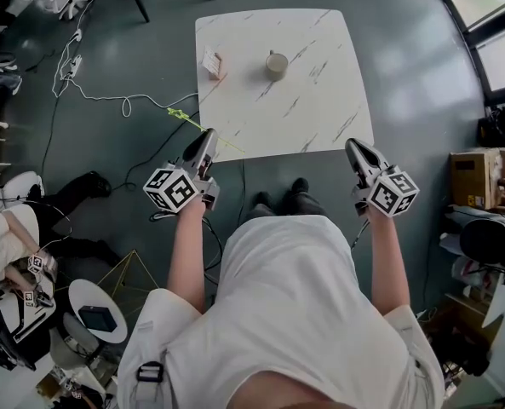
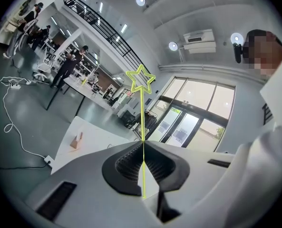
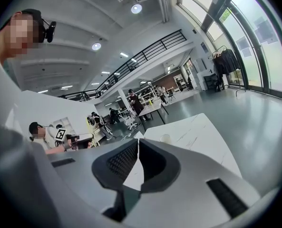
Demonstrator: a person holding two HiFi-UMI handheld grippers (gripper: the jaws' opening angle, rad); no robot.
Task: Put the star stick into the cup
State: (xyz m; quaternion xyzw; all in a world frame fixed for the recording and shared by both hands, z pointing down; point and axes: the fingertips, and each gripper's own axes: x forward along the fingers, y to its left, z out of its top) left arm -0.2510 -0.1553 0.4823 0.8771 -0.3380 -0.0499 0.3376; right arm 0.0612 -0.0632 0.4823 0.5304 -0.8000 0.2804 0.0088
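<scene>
The left gripper (image 2: 142, 144) has its jaws pinched shut on the shaft of the thin yellow-green wire star stick (image 2: 141, 113), which hangs in the air over the near left corner of the white marble-patterned table (image 1: 307, 100). Its outlined star head is well clear of the jaws. The stick looks very light, springy and easily bent, so a grip low on the shaft seems best. The small beige cup (image 1: 275, 65) stands well apart, near the far edge. The right gripper (image 3: 137, 144) is closed on nothing.
</scene>
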